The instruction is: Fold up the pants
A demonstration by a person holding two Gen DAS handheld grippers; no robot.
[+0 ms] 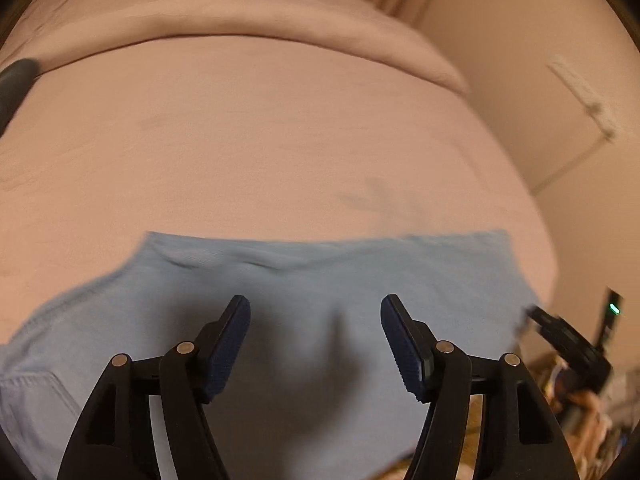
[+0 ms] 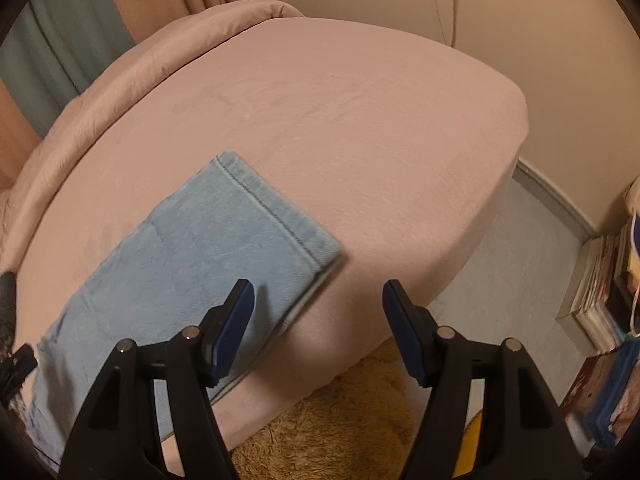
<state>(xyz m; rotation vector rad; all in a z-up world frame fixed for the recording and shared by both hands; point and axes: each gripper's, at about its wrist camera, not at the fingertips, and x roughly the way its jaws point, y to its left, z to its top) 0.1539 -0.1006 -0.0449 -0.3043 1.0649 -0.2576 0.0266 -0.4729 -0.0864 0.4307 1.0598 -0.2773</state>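
Light blue denim pants (image 1: 280, 312) lie flat on a pink bed (image 1: 260, 152), near its front edge. In the left wrist view my left gripper (image 1: 316, 336) hovers over the pants, open, with nothing between its blue pads. In the right wrist view the leg end of the pants (image 2: 192, 248) shows its stitched hem, lying folded in layers. My right gripper (image 2: 318, 322) is open above the hem corner and the bed's edge, gripping nothing. The right gripper (image 1: 568, 344) also shows at the right edge of the left wrist view.
A rolled pink duvet (image 1: 248, 20) lies along the far side of the bed. A tan fluffy rug (image 2: 332, 424) lies on the grey floor (image 2: 512, 264) below the bed edge. Stacked books (image 2: 604, 280) stand at the right by the wall.
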